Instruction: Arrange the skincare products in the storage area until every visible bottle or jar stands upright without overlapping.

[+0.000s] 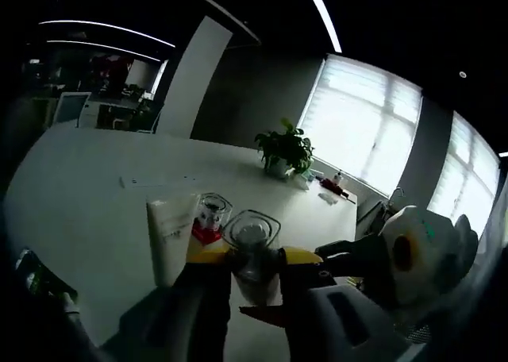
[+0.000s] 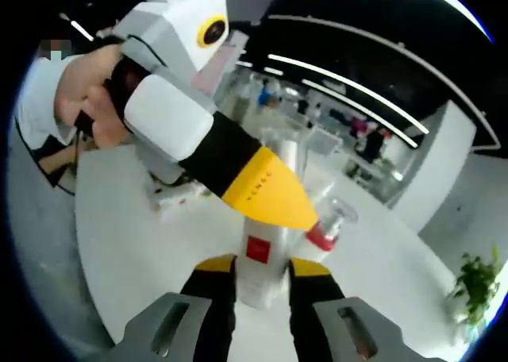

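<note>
A clear bottle [image 1: 252, 243] with a square see-through cap and a red label [image 2: 259, 251] sits between the yellow-tipped jaws of my left gripper [image 1: 254, 257], which is shut on its upper part. My right gripper [image 2: 260, 268] is shut on the same bottle lower down. A yellow finger [image 2: 266, 189] of the left gripper crosses over the bottle's top in the right gripper view. A black finger [image 1: 337, 251] of the right gripper reaches in from the right. Behind stand a white tube [image 1: 171, 236] and a small clear bottle [image 1: 211, 216] with a red base [image 2: 324, 229].
The white table [image 1: 87, 195] stretches far back. A potted plant [image 1: 284, 149] and small red items [image 1: 329, 189] sit near its far edge, and a paper sheet [image 1: 159, 181] lies mid-table. A person's hand [image 2: 87, 92] holds the left gripper. A dark object [image 1: 36, 275] lies at lower left.
</note>
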